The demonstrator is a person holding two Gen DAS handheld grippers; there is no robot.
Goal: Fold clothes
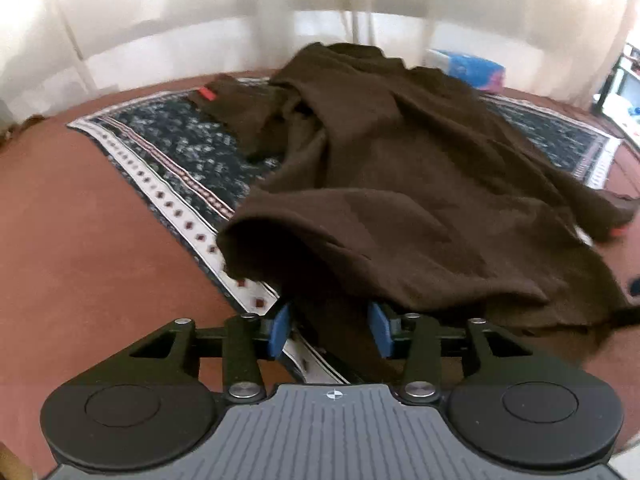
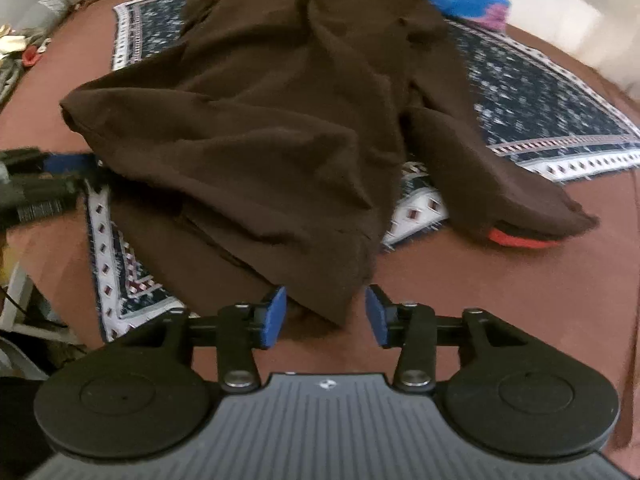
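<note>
While both the left gripper (image 1: 331, 330) and right gripper (image 2: 326, 316) stand open, gripping nothing, the rumpled brown garment (image 1: 400, 184) near the patterned mat's (image 1: 168, 168) front edge risks folding crooked.

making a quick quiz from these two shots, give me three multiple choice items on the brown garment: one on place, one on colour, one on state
1. Where does the brown garment lie?
A on a patterned mat
B in a basket
C on a chair

2. What colour is the cuff lining on its sleeve?
A green
B red
C white

3. How does the garment look?
A neatly folded
B hung up
C rumpled and spread out

Key: 1 A, the blue-and-white mat shows around it; 2 B, red shows at the sleeve end; 3 C, loose folds lie across the mat.
</note>
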